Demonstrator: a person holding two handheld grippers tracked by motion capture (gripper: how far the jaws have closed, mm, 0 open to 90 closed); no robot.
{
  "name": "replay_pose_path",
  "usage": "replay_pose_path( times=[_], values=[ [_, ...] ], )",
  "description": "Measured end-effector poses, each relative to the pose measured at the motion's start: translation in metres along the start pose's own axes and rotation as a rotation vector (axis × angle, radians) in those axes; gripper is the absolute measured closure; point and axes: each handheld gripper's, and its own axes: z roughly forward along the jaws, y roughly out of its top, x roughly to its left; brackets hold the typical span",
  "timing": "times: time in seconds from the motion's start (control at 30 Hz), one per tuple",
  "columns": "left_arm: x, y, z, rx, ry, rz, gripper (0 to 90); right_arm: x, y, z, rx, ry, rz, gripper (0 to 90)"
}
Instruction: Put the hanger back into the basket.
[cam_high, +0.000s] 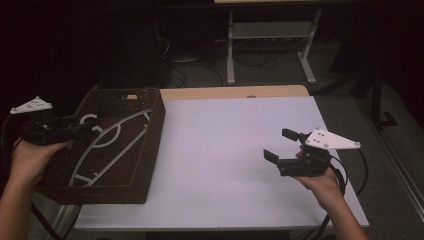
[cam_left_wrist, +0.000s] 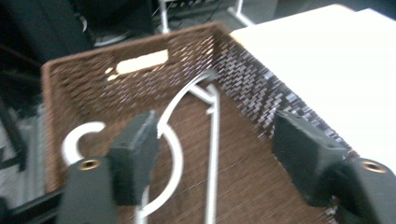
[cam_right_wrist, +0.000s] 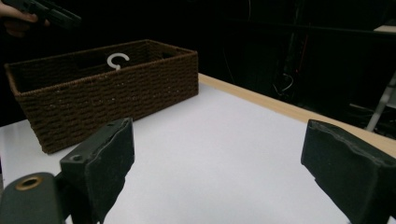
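Observation:
A brown woven basket (cam_high: 156, 142) stands on the left end of the white table (cam_high: 225, 165). White clothes hangers (cam_high: 114, 142) lie inside it, one hook (cam_high: 89, 119) curling up near the left wall. My left gripper (cam_high: 82, 129) hovers over the basket's left side, open and empty; in the left gripper view the hanger (cam_left_wrist: 214, 140) lies below the open left gripper (cam_left_wrist: 217, 149), inside the basket (cam_left_wrist: 252, 79). My right gripper (cam_high: 280, 145) is open and empty above the table's right part. The right gripper view shows the open right gripper (cam_right_wrist: 217, 163), the basket (cam_right_wrist: 116, 102) and the hook (cam_right_wrist: 116, 60).
The table's wooden far edge (cam_high: 235, 92) runs behind the white top. Beyond it stands another table's metal legs (cam_high: 230, 50) with cables on the floor. The left hand and its gripper (cam_right_wrist: 51, 13) appear far off in the right gripper view.

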Motion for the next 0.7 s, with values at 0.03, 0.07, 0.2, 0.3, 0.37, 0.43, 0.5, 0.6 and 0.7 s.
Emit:
replay_pose_path(
  times=[0.03,0.07,0.2,0.3,0.37,0.43,0.5,0.6,0.7],
  values=[
    [0.000,0.000,0.000,0.000,0.000,0.000,29.4,0.000,0.002,0.000,-0.003,0.001,-0.001,8.8],
    [-0.010,0.004,0.000,-0.027,-0.022,0.006,28.2,0.000,0.004,0.000,-0.007,0.002,-0.003,8.7],
    [-0.030,0.009,0.002,-0.078,-0.063,0.005,22.2,-0.001,0.009,0.000,-0.017,0.008,-0.018,8.1],
    [-0.039,0.010,0.004,-0.099,-0.080,0.006,18.5,-0.001,0.011,0.001,-0.020,0.009,-0.019,7.8],
    [-0.050,0.011,0.007,-0.116,-0.102,0.015,17.9,-0.002,0.013,0.001,-0.022,0.008,-0.020,7.4],
    [-0.058,0.011,0.009,-0.128,-0.117,0.020,16.0,-0.003,0.015,0.002,-0.024,0.009,-0.020,6.9],
    [-0.071,0.011,0.013,-0.148,-0.148,0.033,14.9,-0.003,0.017,0.002,-0.027,0.010,-0.020,6.4],
    [-0.080,0.011,0.016,-0.167,-0.170,0.033,13.2,-0.003,0.019,0.003,-0.033,0.009,-0.024,6.2],
    [-0.098,0.010,0.024,-0.200,-0.214,0.030,11.6,-0.003,0.022,0.004,-0.037,0.009,-0.019,5.2]
  ],
)
